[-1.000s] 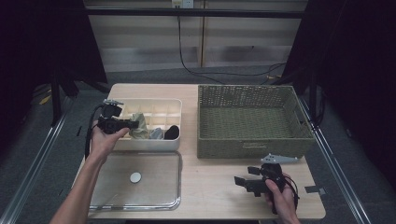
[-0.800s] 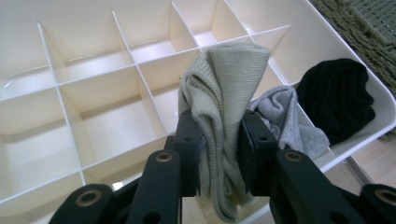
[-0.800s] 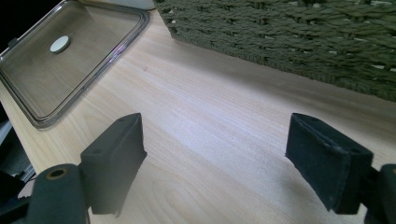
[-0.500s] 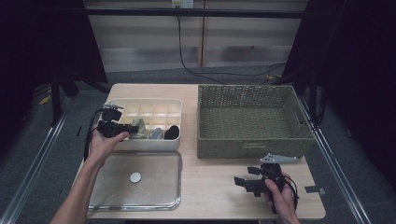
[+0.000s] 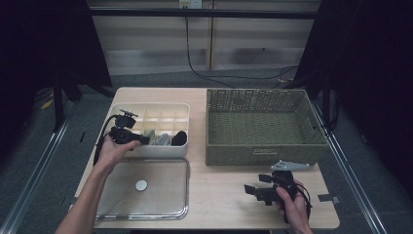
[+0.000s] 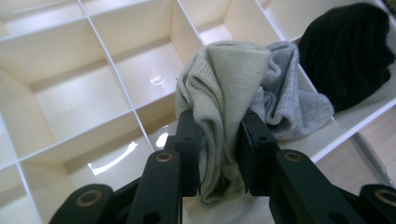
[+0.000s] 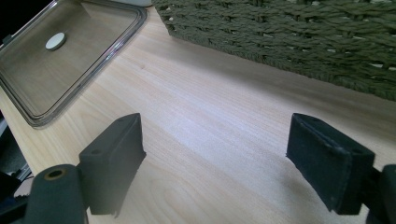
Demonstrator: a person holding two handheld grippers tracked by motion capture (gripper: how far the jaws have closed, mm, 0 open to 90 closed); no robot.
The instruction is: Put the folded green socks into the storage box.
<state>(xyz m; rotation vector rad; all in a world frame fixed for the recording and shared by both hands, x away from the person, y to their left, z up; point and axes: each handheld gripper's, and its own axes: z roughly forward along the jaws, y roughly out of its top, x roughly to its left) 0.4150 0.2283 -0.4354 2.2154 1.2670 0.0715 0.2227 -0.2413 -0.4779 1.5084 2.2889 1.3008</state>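
Observation:
My left gripper [image 6: 217,126] is shut on a pale beige knitted sock [image 6: 219,88], which hangs between its black pads over a white divided box [image 6: 93,93]. From above, the left gripper [image 5: 141,140] sits at the box's [image 5: 151,105] near left side. Beside the held sock, a grey sock [image 6: 292,105] and a black sock [image 6: 348,51] lie in neighbouring compartments. My right gripper [image 7: 219,140] is open over bare wood with nothing between its jaws. In the high view the right gripper [image 5: 253,191] rests low near the table's front right.
A green woven basket [image 5: 263,146] stands at the back right, and its wall [image 7: 289,32] is close ahead of the right gripper. A clear lid [image 5: 146,209] with a white disc [image 5: 141,185] lies at the front left; the lid [image 7: 93,56] also shows in the right gripper view.
The left gripper has shifted slightly toward the box's near edge, still with the beige sock in it. The right gripper has not moved.

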